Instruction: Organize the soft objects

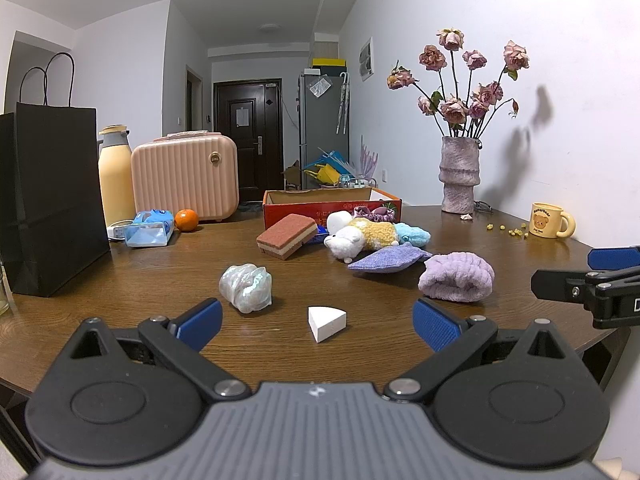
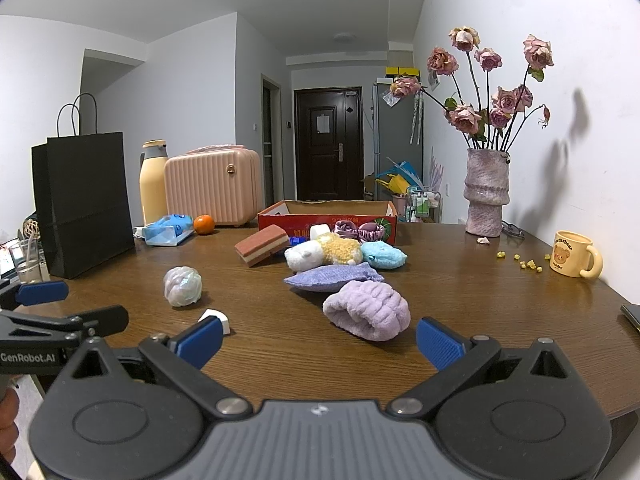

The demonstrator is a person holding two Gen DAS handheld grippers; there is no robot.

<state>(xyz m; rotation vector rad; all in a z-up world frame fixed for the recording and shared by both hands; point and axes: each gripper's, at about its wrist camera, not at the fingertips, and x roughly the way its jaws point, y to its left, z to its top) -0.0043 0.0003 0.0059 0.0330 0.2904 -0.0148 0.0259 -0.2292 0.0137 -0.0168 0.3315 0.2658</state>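
Note:
Soft things lie on a brown table point(image 1: 140, 276) before a red cardboard box point(image 1: 332, 204): a layered sponge point(image 1: 286, 236), a plush sheep point(image 1: 360, 240), a light blue fluffy piece point(image 1: 414, 235), a purple fabric pouch point(image 1: 386, 261), a lilac rolled towel point(image 1: 456, 277) point(image 2: 368, 310), a pearly crumpled ball point(image 1: 246, 288) point(image 2: 182, 286) and a white foam wedge point(image 1: 326, 322). My left gripper point(image 1: 318, 326) is open, the wedge between its fingers. My right gripper point(image 2: 320, 342) is open, just short of the lilac towel. Purple scrunchies point(image 2: 360, 230) lean by the box.
A black paper bag point(image 1: 56, 196), yellow flask point(image 1: 116, 176), pink case point(image 1: 186, 176), blue tissue pack point(image 1: 150, 228) and orange point(image 1: 186, 219) stand at the left. A vase of dried roses point(image 1: 458, 172) and a yellow mug point(image 1: 548, 220) are right, near the wall.

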